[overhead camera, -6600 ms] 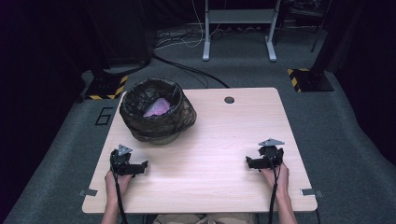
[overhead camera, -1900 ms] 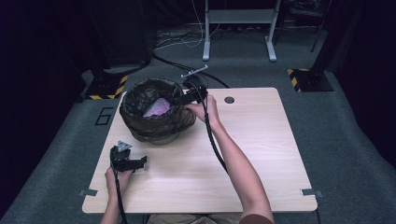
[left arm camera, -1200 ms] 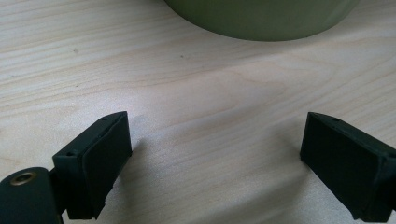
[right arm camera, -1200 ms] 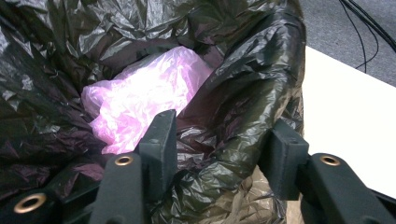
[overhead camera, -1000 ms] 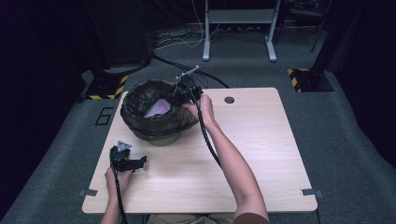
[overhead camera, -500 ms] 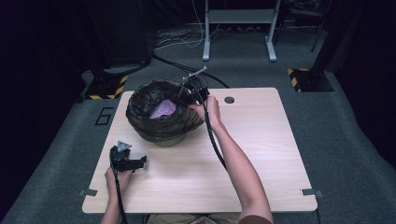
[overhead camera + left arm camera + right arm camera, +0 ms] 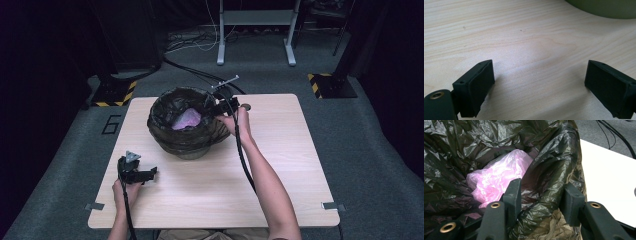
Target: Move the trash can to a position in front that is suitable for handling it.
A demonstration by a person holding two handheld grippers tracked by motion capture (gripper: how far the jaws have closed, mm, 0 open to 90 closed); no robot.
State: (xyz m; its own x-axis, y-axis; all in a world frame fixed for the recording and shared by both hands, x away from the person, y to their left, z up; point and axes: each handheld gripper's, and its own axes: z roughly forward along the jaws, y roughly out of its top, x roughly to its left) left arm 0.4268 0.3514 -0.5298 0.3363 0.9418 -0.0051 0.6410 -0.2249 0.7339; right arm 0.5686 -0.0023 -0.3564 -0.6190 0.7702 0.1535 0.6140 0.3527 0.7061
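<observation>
surface: wood table [image 7: 280, 165] | floor: grey carpet [image 7: 370, 125] | left gripper [image 7: 539, 82] agape | right gripper [image 7: 541, 195] clamps bag rim [image 7: 554, 182]

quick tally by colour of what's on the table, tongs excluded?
Black: 1, bin liner
Pink: 1, crumpled plastic bag inside it
Olive-green: 1, bin under the liner
Total: 3

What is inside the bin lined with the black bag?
Inside the black bag lies crumpled pink plastic, seen in the high view and the right gripper view. The right tongs straddle the bag's rim fold. Anything beneath the pink plastic is covered.
</observation>
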